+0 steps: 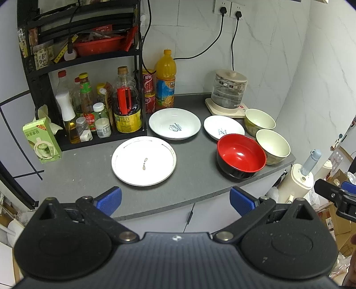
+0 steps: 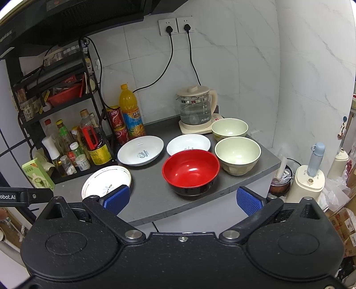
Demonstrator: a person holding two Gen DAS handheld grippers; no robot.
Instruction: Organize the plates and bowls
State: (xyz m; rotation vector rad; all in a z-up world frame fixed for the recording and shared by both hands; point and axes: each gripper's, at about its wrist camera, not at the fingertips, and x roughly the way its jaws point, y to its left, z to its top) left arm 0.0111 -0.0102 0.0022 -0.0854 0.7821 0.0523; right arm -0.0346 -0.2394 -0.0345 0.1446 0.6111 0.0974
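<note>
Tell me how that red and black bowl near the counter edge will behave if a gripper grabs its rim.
The red bowl looks glossy, so its rim is probably slippery. It seems rigid and is empty, likely light. It sits near the counter front edge, so a push could slide it off.

A home kitchen: condiment rack (image 1: 93, 106), kettle (image 2: 195, 109), range hood (image 2: 66, 20).
</note>
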